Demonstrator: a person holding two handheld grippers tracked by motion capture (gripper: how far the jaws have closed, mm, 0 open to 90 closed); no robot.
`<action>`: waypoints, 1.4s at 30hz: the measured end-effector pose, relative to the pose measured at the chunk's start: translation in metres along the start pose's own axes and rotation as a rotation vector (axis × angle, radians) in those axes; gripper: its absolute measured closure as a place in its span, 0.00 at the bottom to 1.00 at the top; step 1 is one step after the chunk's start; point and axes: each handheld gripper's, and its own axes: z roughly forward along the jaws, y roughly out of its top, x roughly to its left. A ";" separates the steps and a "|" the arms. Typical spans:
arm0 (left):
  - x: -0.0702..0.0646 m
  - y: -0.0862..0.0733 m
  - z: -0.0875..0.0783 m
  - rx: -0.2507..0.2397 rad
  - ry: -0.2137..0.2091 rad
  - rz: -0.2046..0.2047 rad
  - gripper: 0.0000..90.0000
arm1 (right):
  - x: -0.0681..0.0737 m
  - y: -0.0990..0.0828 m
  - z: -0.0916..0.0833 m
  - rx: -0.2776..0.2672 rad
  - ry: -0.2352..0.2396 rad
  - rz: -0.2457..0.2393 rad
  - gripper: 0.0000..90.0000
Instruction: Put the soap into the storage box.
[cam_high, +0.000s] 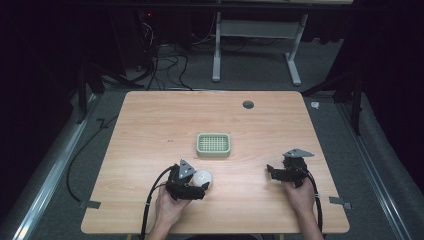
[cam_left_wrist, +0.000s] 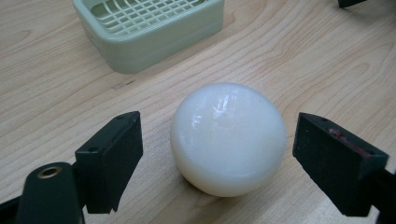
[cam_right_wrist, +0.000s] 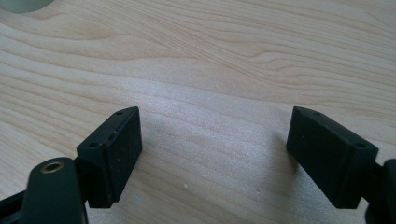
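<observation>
Left gripper sitting wide apart around white ball, jaws not touching it. Right gripper gaping over bare table. Green basket beyond ball, top cut off.

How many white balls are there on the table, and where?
1. The white ball lies on the table near its front edge, between the open jaws of the left gripper, with gaps on both sides. The green tray lies beyond it.
</observation>
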 end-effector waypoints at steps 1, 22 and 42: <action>-0.001 0.000 0.001 0.002 -0.003 0.001 0.19 | 0.000 0.000 0.000 0.000 0.000 0.001 0.21; -0.012 0.001 0.023 0.050 0.014 0.057 0.18 | 0.000 0.000 0.000 -0.001 0.000 -0.003 0.21; -0.011 -0.003 0.036 0.066 0.044 0.063 0.26 | 0.000 0.000 0.000 -0.001 0.000 -0.002 0.21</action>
